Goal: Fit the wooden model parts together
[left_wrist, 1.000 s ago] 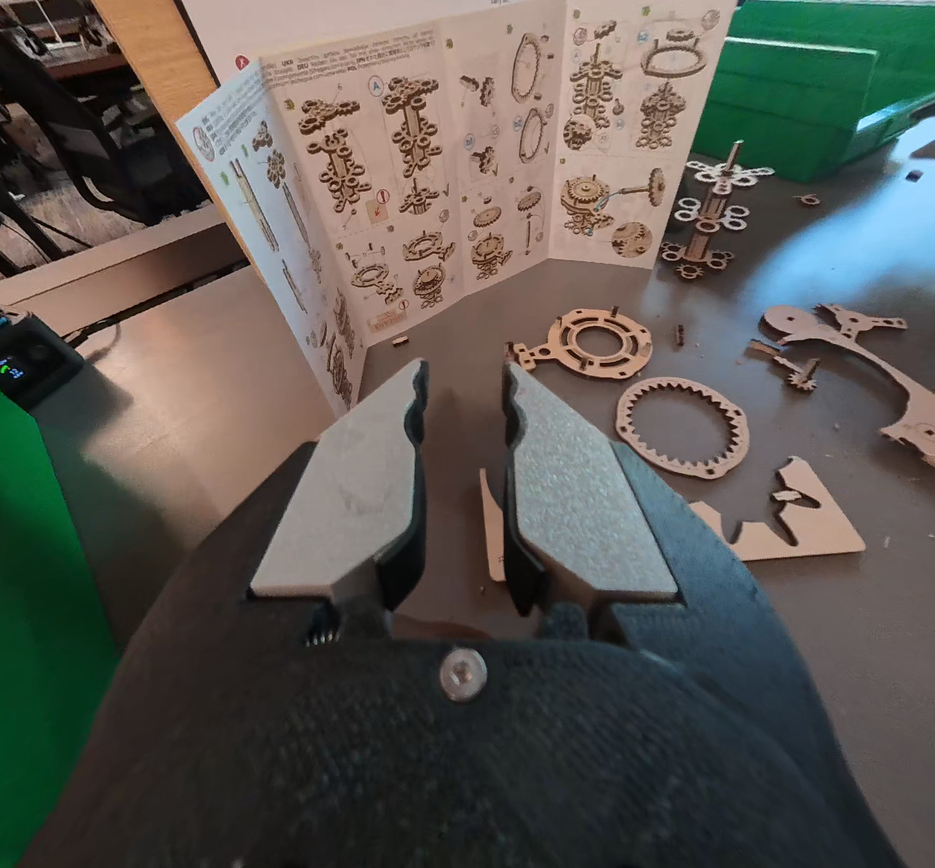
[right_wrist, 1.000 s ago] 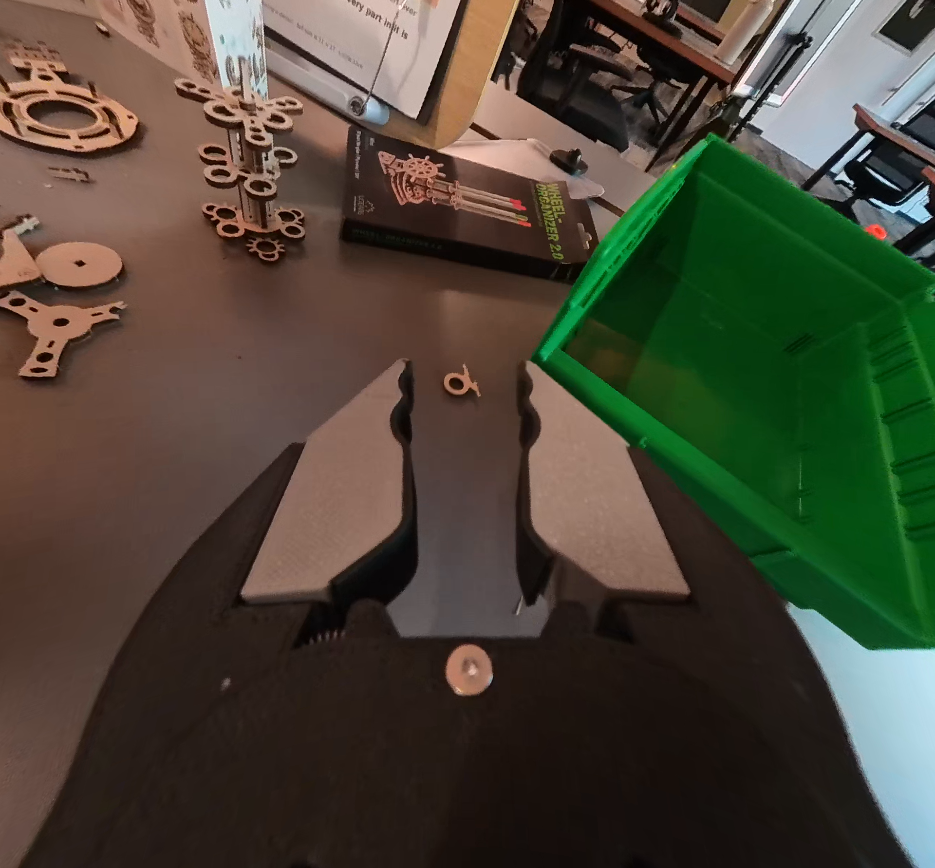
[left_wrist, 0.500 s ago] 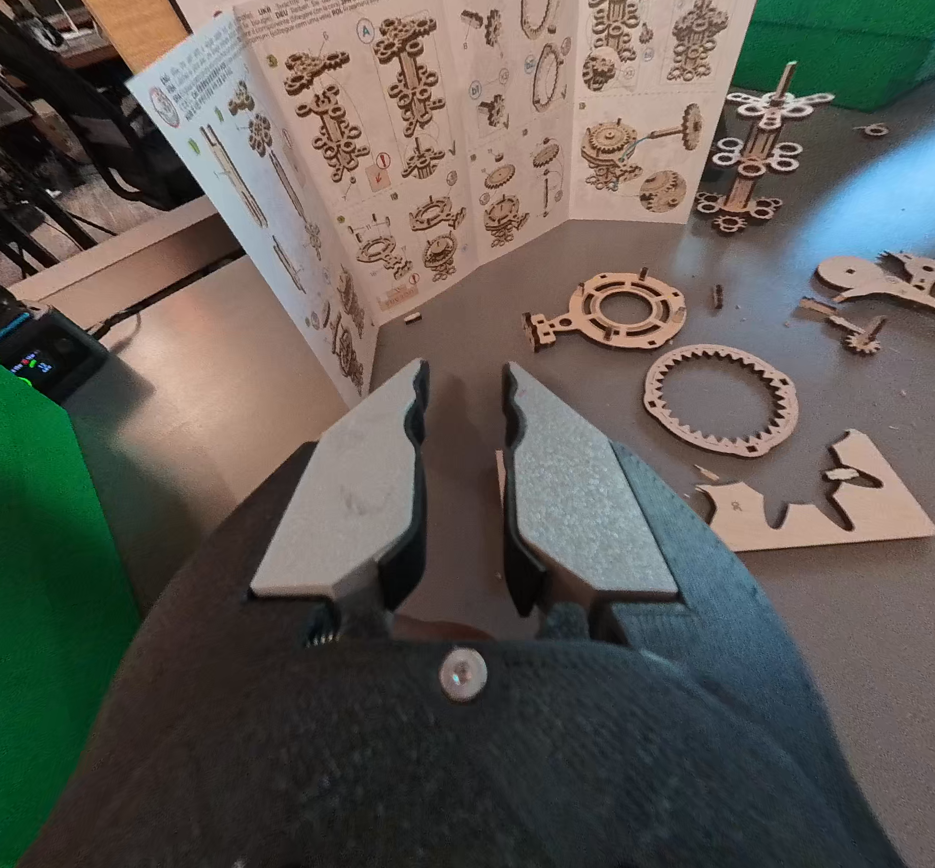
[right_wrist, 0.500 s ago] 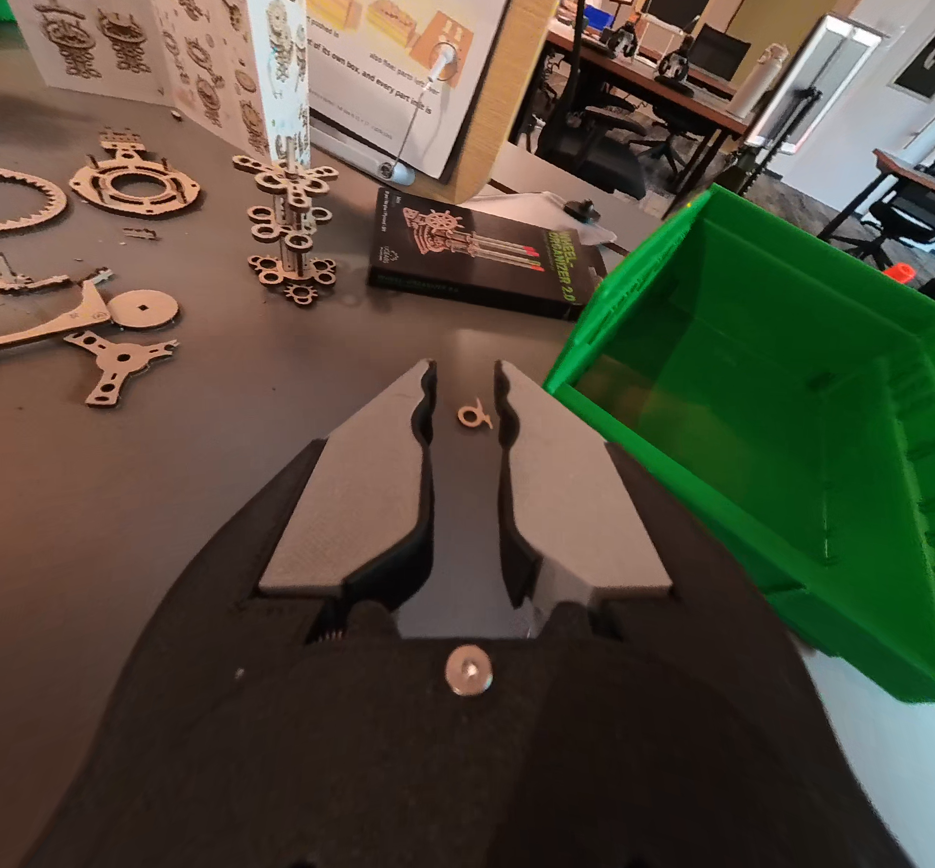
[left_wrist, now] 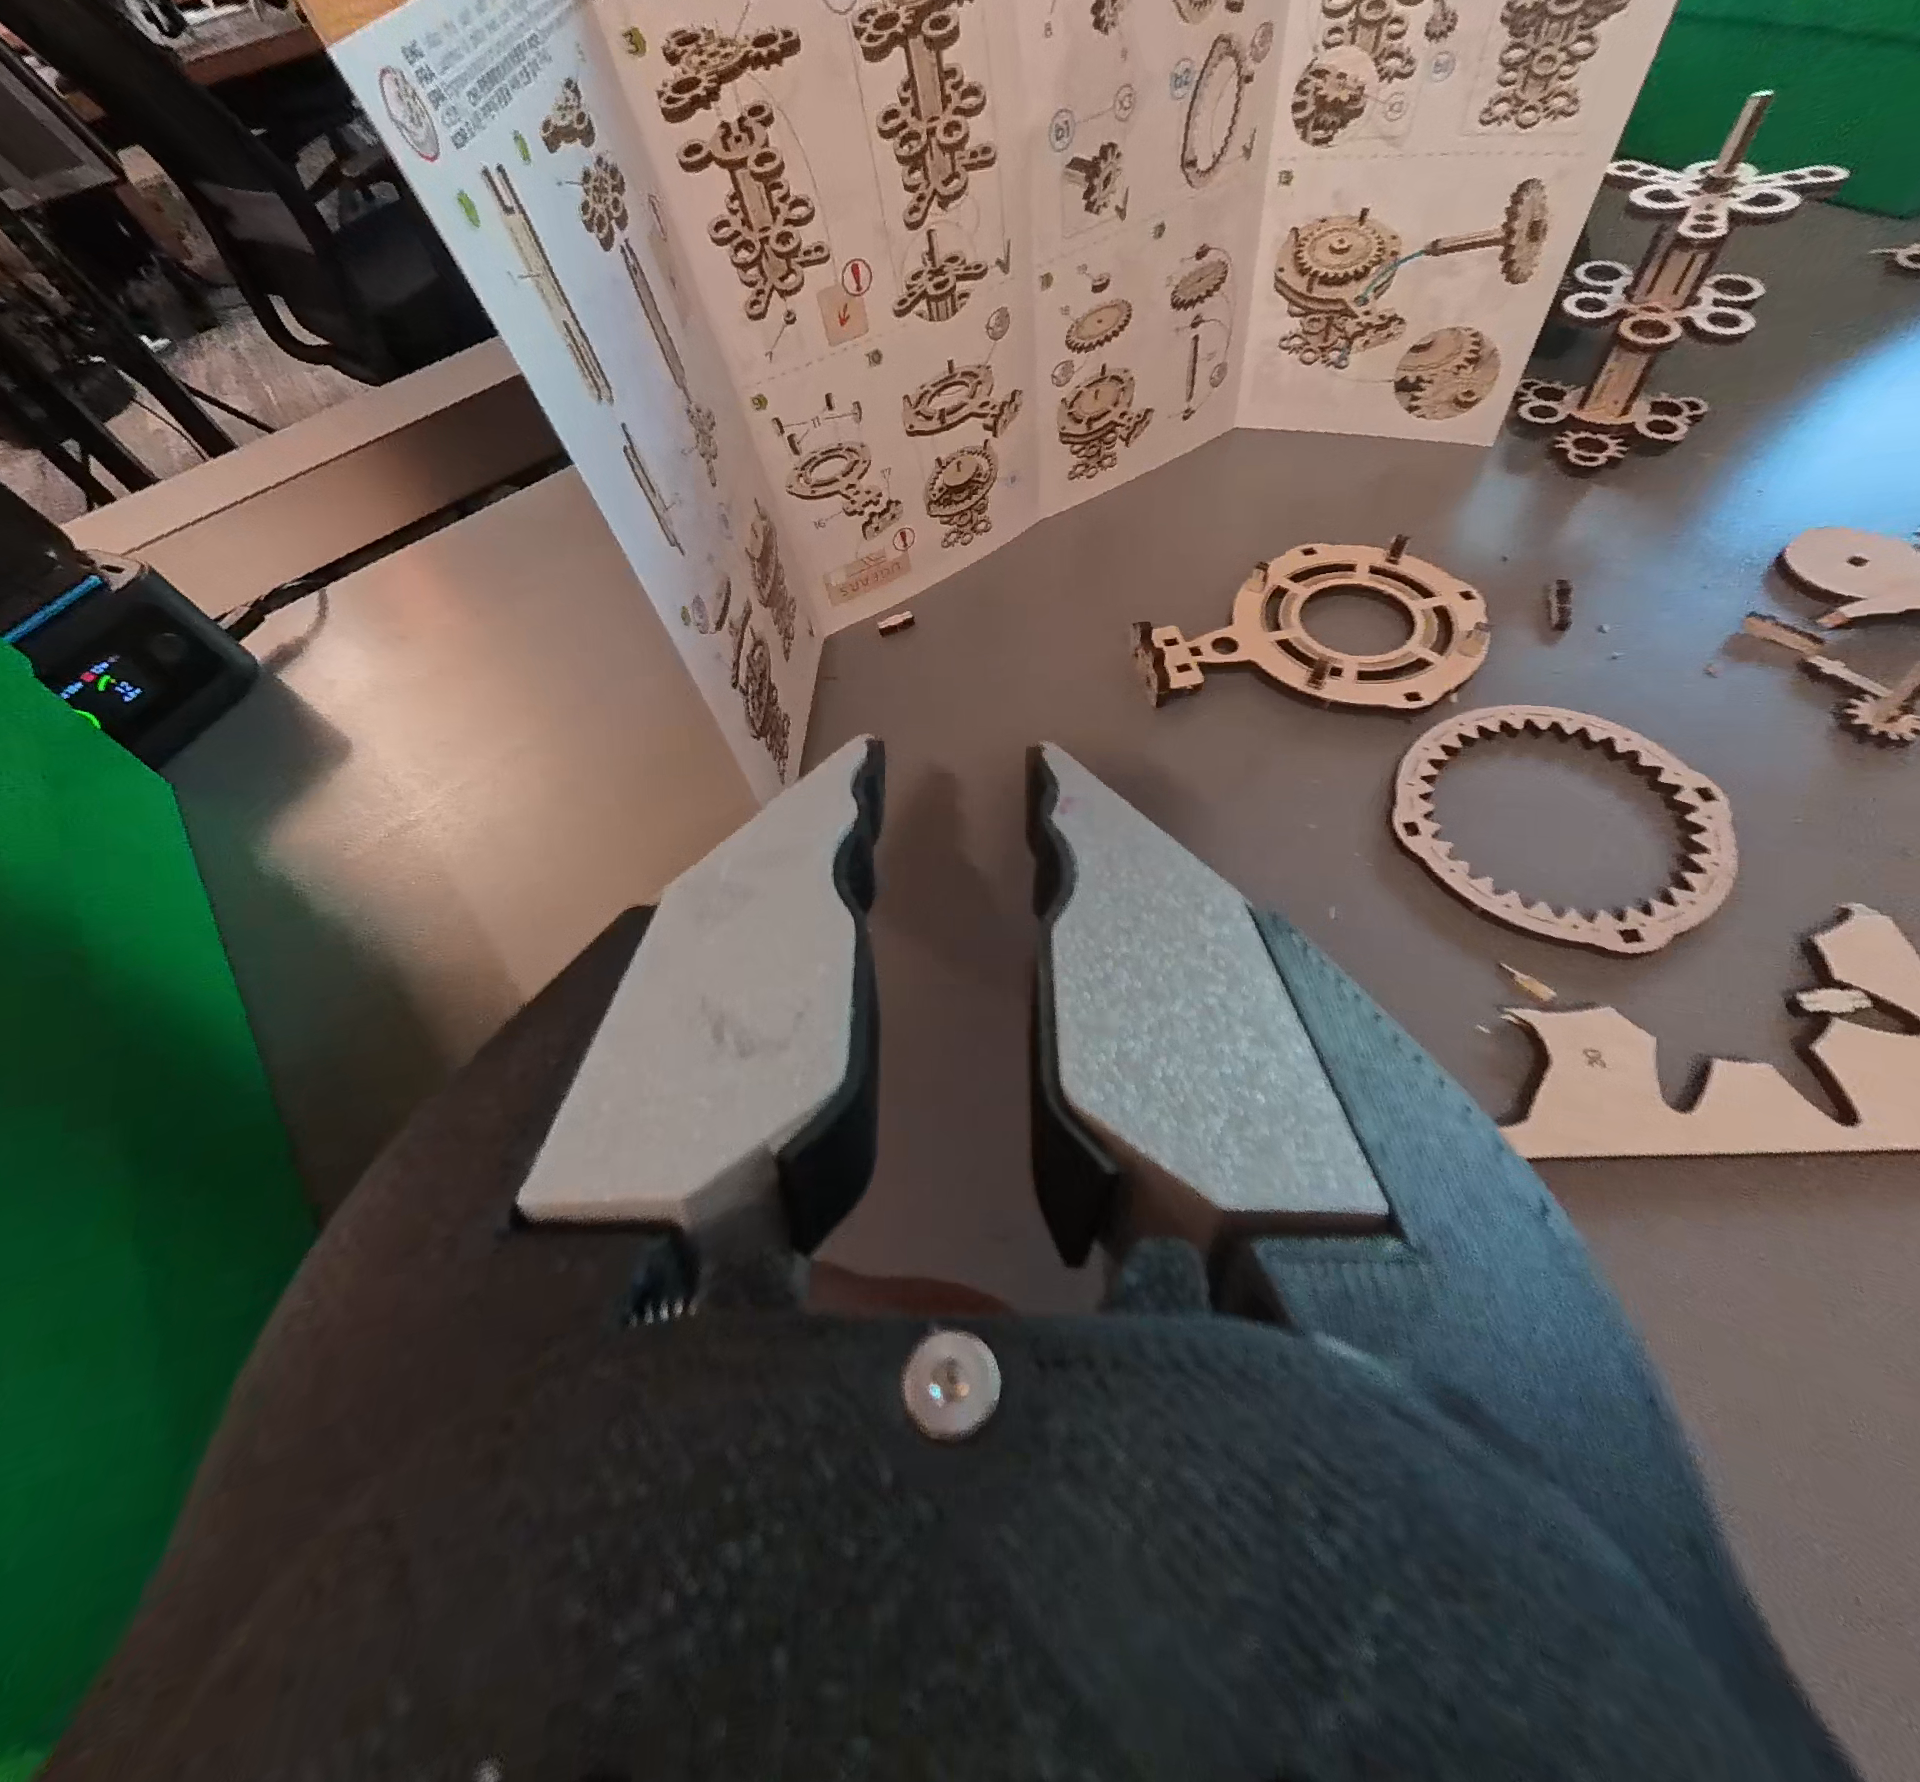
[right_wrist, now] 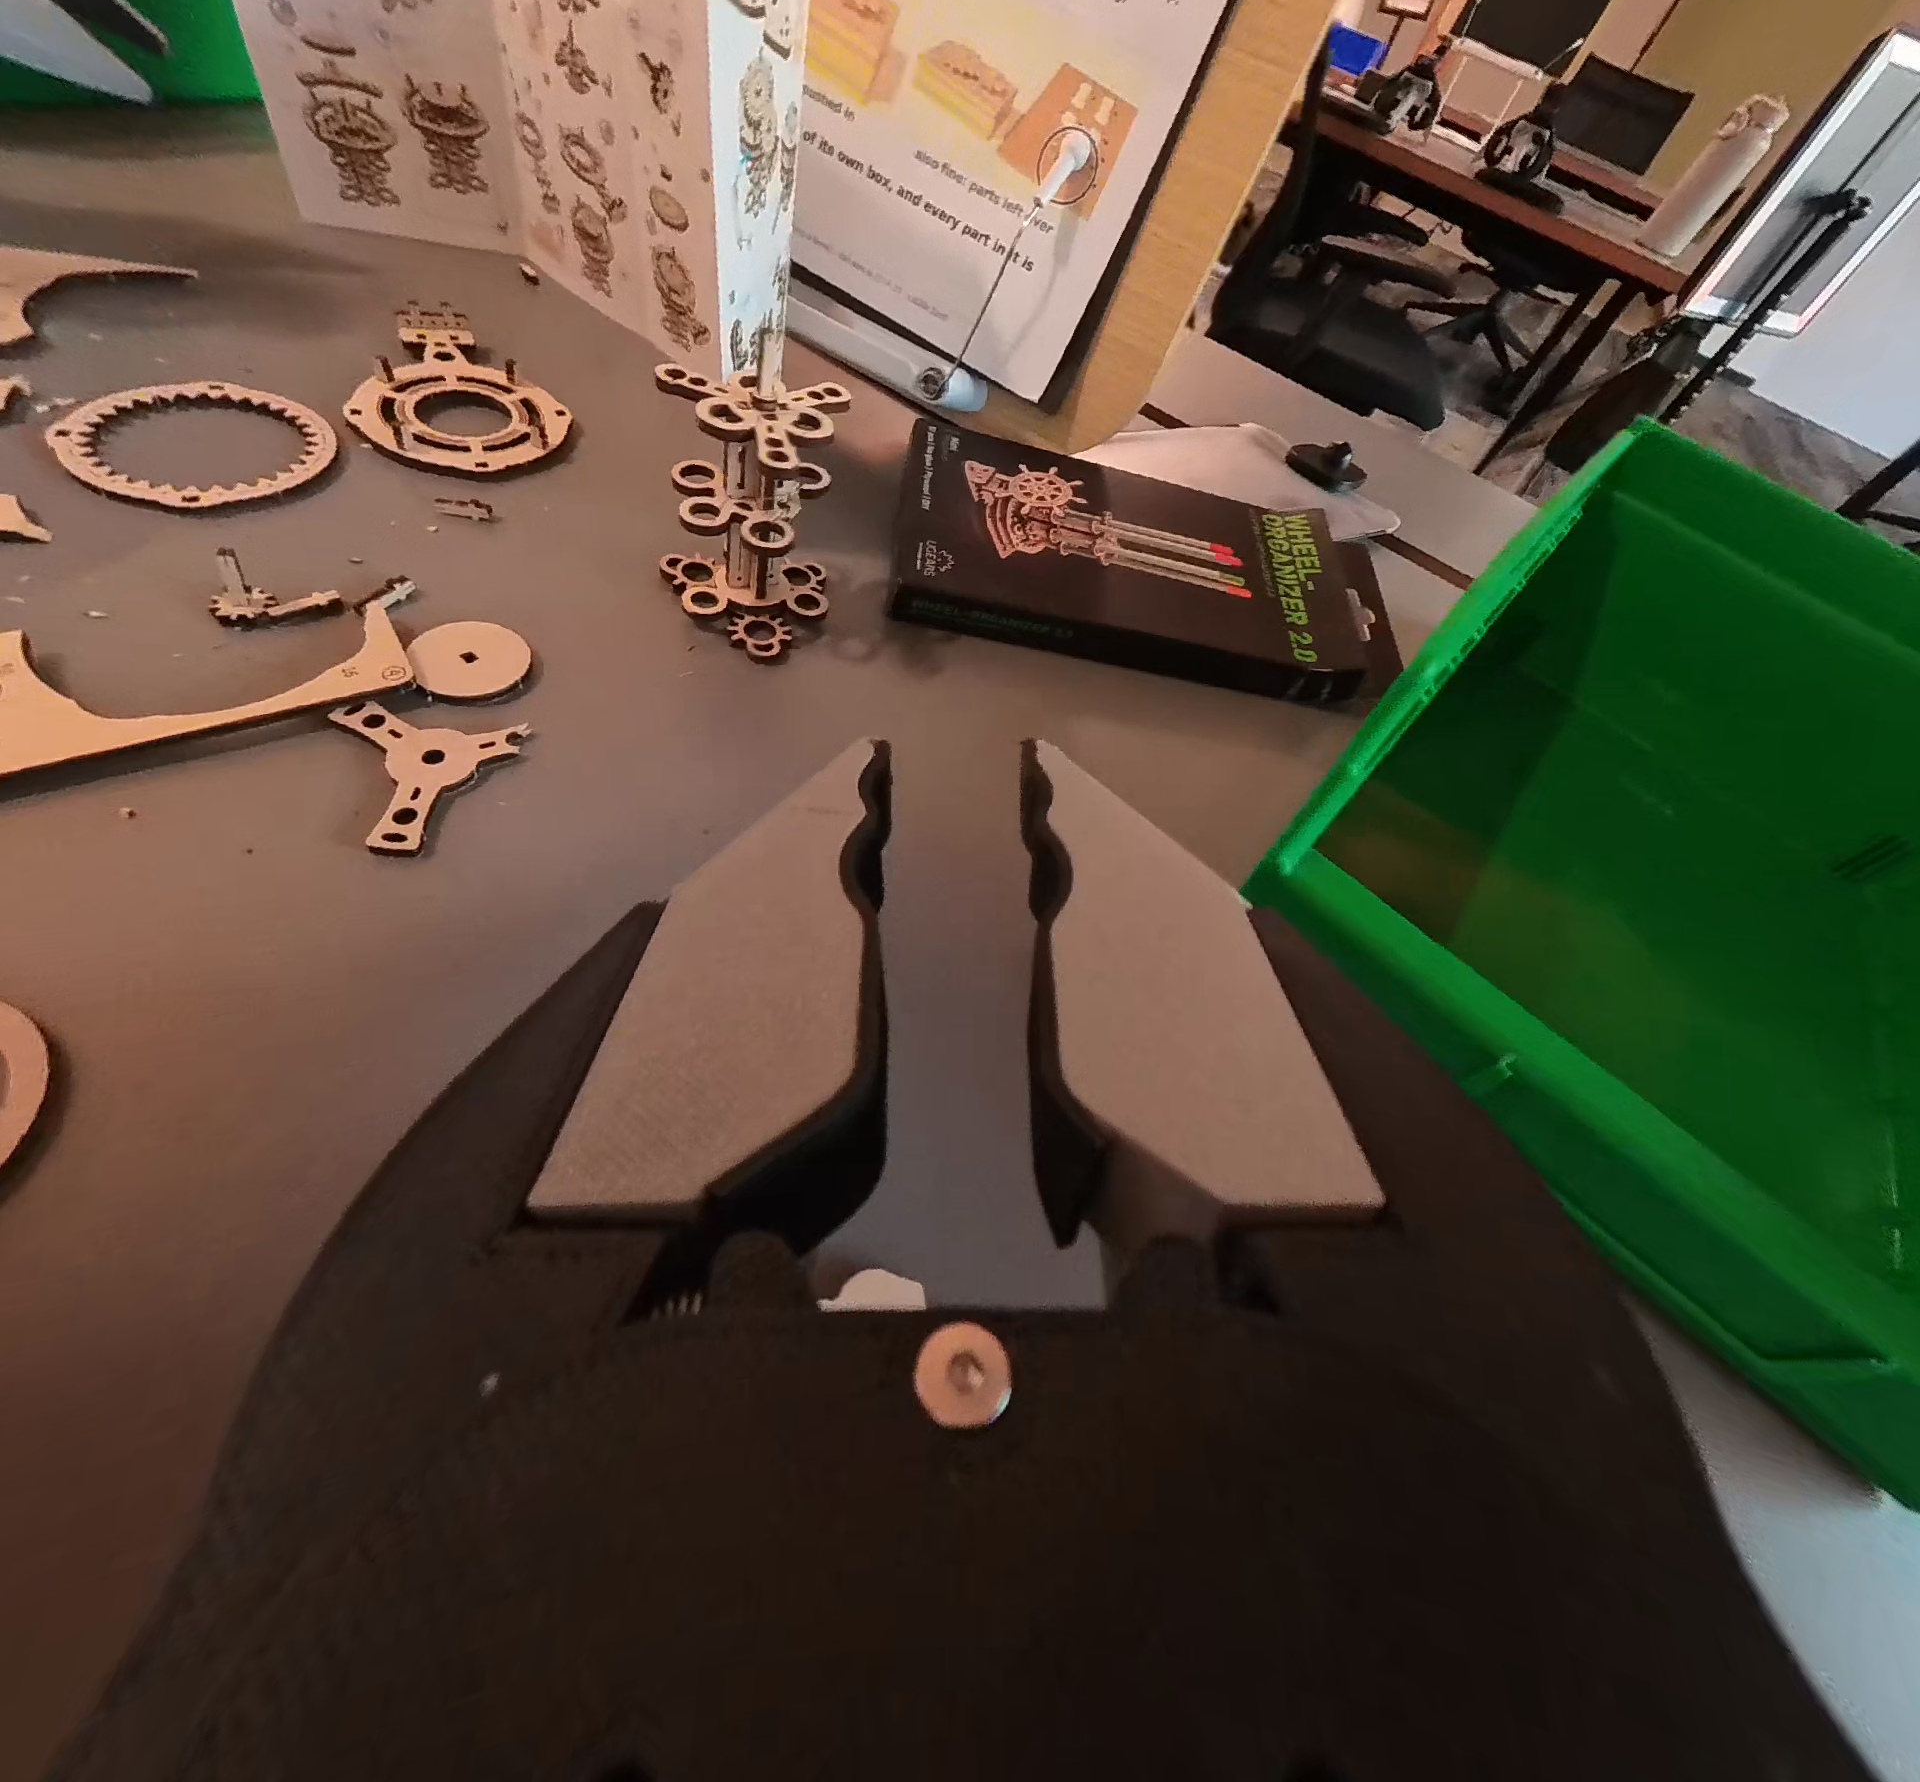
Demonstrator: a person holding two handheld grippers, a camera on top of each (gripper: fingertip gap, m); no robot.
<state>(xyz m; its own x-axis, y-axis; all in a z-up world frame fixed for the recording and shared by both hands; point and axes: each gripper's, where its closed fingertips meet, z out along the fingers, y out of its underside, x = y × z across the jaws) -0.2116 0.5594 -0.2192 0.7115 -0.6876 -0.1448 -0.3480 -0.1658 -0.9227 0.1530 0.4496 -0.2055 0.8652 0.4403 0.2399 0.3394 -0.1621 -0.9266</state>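
Flat wooden parts lie on the dark table. In the left wrist view my left gripper (left_wrist: pixel 954 776) is open and empty above bare table, in front of the standing instruction leaflet (left_wrist: pixel 1039 226). To its right lie a slotted ring plate (left_wrist: pixel 1340 626), a toothed ring (left_wrist: pixel 1564 833) and a sheet offcut (left_wrist: pixel 1766 1098). The built wooden tower (left_wrist: pixel 1652 298) stands behind them. In the right wrist view my right gripper (right_wrist: pixel 954 776) is open with a narrow gap and nothing visible between the jaws. The tower (right_wrist: pixel 753 506) stands ahead of it to the left, and a three-arm part (right_wrist: pixel 426 761) and a disc (right_wrist: pixel 468 657) lie farther left.
A green bin (right_wrist: pixel 1558 1005) lies tipped close to the right of my right gripper. A black box (right_wrist: pixel 1122 558) lies ahead of it. Another green bin (left_wrist: pixel 104 1213) is at the left of my left gripper, with a small black device (left_wrist: pixel 135 683) behind it. Measured from the fingertips, the disc (right_wrist: pixel 468 657) is 15 cm or so from the right gripper and 25 cm from the left. Look for it in the left wrist view (left_wrist: pixel 1867 557) too.
My left gripper moved toward the leaflet and off the offcut. My right gripper narrowed and drew back. The small loop part once at its tips is out of sight.
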